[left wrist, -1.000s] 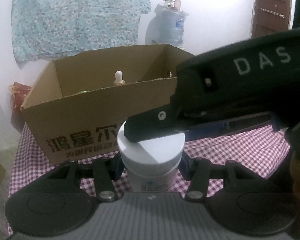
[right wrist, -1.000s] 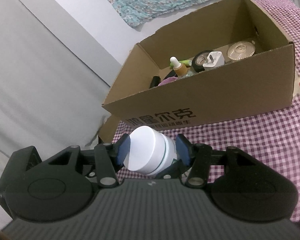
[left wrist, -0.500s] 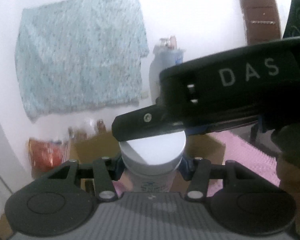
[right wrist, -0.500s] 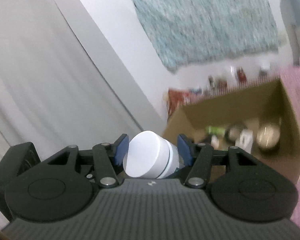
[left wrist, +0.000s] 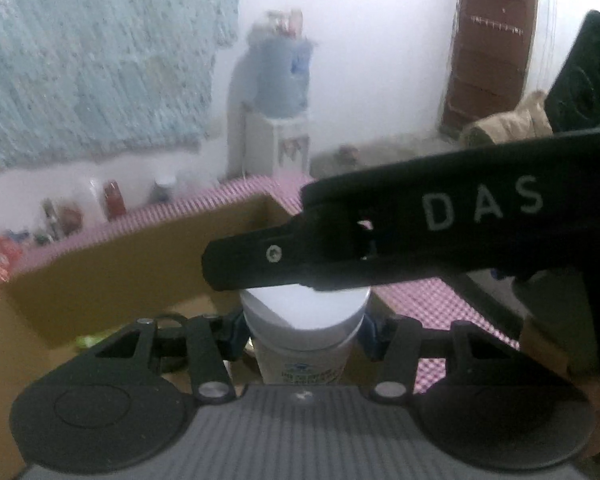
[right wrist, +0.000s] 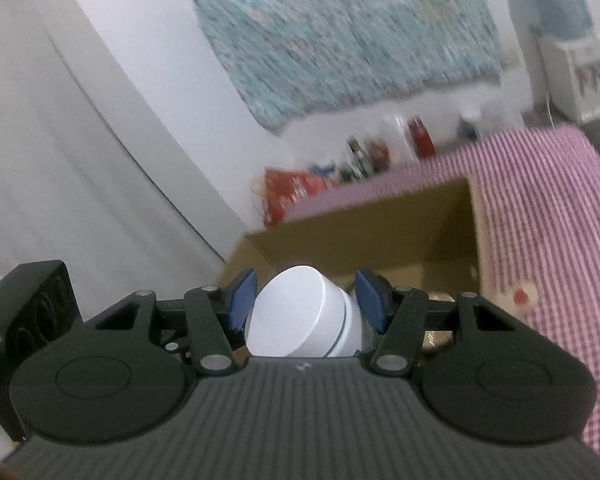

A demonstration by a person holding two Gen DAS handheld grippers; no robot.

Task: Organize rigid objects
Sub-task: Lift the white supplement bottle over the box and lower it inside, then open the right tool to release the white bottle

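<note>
One jar [left wrist: 304,344]: white plastic with a wide white lid [right wrist: 292,320] and a printed label on the body. It is in the air, above the open cardboard box [left wrist: 112,280].
Weight: I judge it light to medium. You cannot see how full it is, so carry it as if it is full.
Surface: smooth, stiff and round, so it can slip or turn between flat pads. It does not look fragile, but a drop may crack the lid.
Where to hold: take the straight body just under the lid, where the wall is parallel. The lid alone is a poor place, because it may turn loose.
Left gripper [left wrist: 302,334]: half closed, and its blue pads clamp the body of the jar from both sides, just under the lid. The jar stands upright in it.
Right gripper [right wrist: 306,304]: it reaches across over the jar, and its blue pads stand on both sides of the lid, very close. Whether they press on it or are only beside it, I cannot tell.
Around: the box stands on a pink checked tablecloth [right wrist: 540,220]. Small things lie inside the box, too blurred to name.
</note>
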